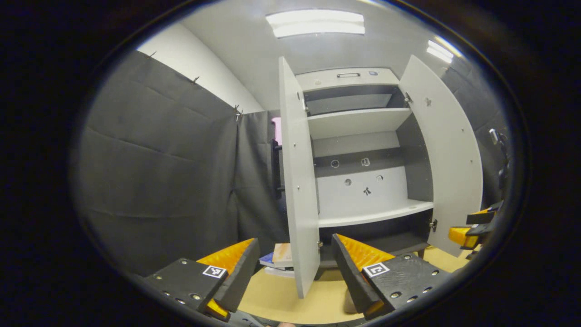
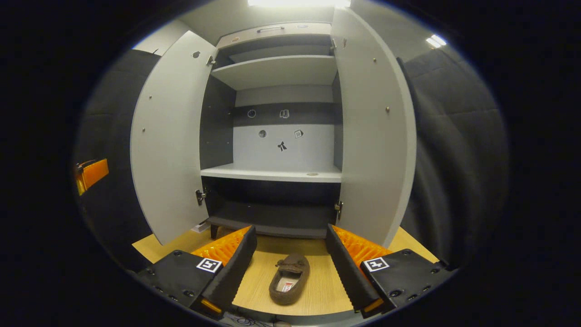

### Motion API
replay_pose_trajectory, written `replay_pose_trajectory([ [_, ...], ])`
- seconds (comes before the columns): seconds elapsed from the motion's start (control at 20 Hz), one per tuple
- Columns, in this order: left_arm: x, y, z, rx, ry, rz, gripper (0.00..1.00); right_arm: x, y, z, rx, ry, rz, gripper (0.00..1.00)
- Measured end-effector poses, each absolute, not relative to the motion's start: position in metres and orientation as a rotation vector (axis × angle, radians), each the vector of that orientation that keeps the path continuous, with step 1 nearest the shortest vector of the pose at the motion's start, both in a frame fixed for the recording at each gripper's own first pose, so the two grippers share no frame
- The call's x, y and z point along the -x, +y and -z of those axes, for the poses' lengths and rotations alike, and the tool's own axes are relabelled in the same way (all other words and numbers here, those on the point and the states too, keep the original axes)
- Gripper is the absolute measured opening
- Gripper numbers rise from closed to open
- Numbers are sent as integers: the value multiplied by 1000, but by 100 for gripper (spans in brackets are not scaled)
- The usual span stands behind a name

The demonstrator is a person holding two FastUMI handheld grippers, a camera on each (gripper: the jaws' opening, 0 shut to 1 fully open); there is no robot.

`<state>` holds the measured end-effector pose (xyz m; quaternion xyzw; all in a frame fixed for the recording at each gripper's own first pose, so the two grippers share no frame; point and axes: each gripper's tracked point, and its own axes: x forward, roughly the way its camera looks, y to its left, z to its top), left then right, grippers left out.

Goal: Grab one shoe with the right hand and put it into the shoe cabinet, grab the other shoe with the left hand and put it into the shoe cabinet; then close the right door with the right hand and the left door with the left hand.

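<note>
In the left gripper view, the left gripper (image 1: 290,268) hangs above the wooden floor (image 1: 281,295) with its fingers spread wide apart and nothing between them. Straight ahead stands the shoe cabinet (image 1: 358,150), both doors swung open. The left door (image 1: 297,181) is seen almost edge-on, its lower edge reaching down between the two fingers. The right door (image 1: 447,159) opens out toward the right. Inside, an upper shelf (image 1: 356,122) and a middle shelf (image 1: 372,213) are bare, and the dark bottom compartment sits below them. Just left of the left door's foot, a small stack of books (image 1: 278,259) lies on the floor by the black cloth wall (image 1: 159,172). At the far right edge, part of the right gripper (image 1: 472,227) shows, level with the cabinet's bottom compartment; whether its fingers are apart cannot be told from here.

In the right gripper view, the right gripper (image 2: 290,268) faces the open shoe cabinet (image 2: 279,136) head-on, fingers spread wide and gripping nothing. A brown moccasin-style shoe (image 2: 289,284) lies on the wooden floor (image 2: 327,286) between the two fingers, touching neither, its toe pointing toward the cabinet and its opening facing up. It sits in front of the cabinet's bottom edge, outside the cabinet. The left door (image 2: 168,145) and right door (image 2: 376,131) stand open on either side. At the left edge, a piece of the left gripper (image 2: 91,175) shows beyond the left door.
</note>
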<state>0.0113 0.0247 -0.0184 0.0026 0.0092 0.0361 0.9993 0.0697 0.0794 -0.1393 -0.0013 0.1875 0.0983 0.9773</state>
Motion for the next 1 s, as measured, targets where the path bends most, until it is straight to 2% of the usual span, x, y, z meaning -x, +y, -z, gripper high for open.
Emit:
replay_pose_trajectory([
  [0.05,-13,27,19,-12,20,-82,100,-74,85,152,7,408,-211,98],
  [0.1,-16,29,20,-15,20,-90,93,-79,88,166,14,442,-224,94],
  [0.15,-18,30,23,-14,25,-98,100,-83,92,180,21,476,-237,94],
  [0.2,-19,31,25,-12,33,-104,100,-87,96,191,21,504,-248,98],
  [0.45,-29,39,29,-25,46,-146,100,-93,109,257,18,666,-294,98],
  [0.5,-29,41,29,-30,46,-156,100,-93,113,268,15,699,-308,94],
  [0.7,-31,47,38,-43,75,-189,100,-99,123,311,-3,795,-328,98],
  [0.75,-31,49,40,-47,85,-198,100,-101,125,320,-6,818,-329,97],
  [0.8,-31,51,42,-54,91,-206,93,-101,127,327,-7,838,-328,97],
  [0.95,-31,54,45,-75,105,-224,93,-105,129,350,14,887,-321,96],
  [1.0,-33,55,47,-79,111,-228,93,-102,131,356,17,904,-320,89],
])
